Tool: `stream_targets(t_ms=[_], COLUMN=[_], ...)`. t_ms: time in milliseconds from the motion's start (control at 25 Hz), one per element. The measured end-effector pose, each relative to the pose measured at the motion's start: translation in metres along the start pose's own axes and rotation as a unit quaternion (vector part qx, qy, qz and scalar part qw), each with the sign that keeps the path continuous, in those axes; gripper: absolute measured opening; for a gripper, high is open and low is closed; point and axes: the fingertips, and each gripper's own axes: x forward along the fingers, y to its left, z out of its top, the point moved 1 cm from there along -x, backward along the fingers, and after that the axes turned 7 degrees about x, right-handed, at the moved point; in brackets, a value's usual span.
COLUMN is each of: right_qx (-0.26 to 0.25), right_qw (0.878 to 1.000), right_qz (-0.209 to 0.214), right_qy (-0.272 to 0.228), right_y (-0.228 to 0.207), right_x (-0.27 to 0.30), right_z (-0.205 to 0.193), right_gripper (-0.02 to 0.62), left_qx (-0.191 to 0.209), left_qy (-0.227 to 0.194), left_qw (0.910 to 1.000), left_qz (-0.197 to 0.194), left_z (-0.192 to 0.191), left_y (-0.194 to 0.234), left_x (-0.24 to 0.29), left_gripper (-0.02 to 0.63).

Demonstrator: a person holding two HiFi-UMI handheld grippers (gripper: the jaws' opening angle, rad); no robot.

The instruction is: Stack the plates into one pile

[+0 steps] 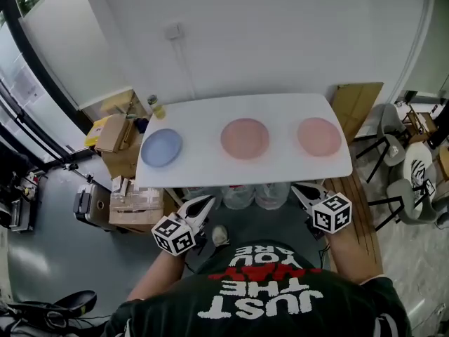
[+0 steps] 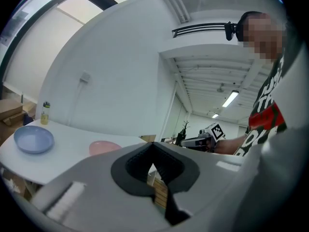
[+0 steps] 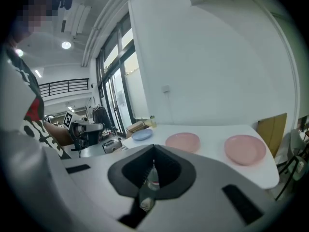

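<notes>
Three plates lie apart in a row on the white table (image 1: 210,167): a blue plate (image 1: 161,147) at the left, a pink plate (image 1: 245,137) in the middle and a second pink plate (image 1: 319,136) at the right. My left gripper (image 1: 208,201) and right gripper (image 1: 296,188) hang short of the table's near edge, both shut and holding nothing. The left gripper view has the left gripper (image 2: 153,146) with the blue plate (image 2: 34,139) and one pink plate (image 2: 105,148) beyond. Past the right gripper (image 3: 154,150) lie the blue plate (image 3: 142,135) and both pink plates (image 3: 183,141) (image 3: 245,149).
A small bottle (image 1: 158,109) stands at the table's back left corner. Cardboard boxes (image 1: 116,132) sit on the floor to the left, a cardboard sheet (image 1: 356,107) leans at the right, and chairs (image 1: 414,174) stand further right. Water bottles (image 1: 242,195) sit under the table.
</notes>
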Motion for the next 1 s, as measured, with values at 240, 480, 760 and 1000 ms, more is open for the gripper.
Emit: stream_targets(t_ms=[240,480,760,1000], right_qx=[0.009,0.010,0.020,0.014], right_qw=[0.999,0.997,0.997,1.000], right_qz=[-0.032,-0.067,-0.068,-0.011], right_qy=[-0.024,-0.045,-0.024,0.006], right_y=[-0.015,-0.035,-0.082,-0.117], right_x=[0.113,0.201,0.243,0.254], right_z=[0.055,0.104,0.117,0.117], right_gripper=[0.005,0.005,0.005,0.005], left_qx=[-0.005,0.003,-0.016,-0.033], left_qy=[0.019,0.057,0.070,0.074], left_qw=[0.9982,0.9939,0.9921,0.9951], left_qz=[-0.056,-0.094,-0.103,-0.057], left_z=[0.012,0.024,0.020,0.015], left_y=[0.124,0.220,0.248,0.240], left_x=[0.043,0.086,0.149,0.185], left_gripper=[0.008,0.008,0.008,0.008])
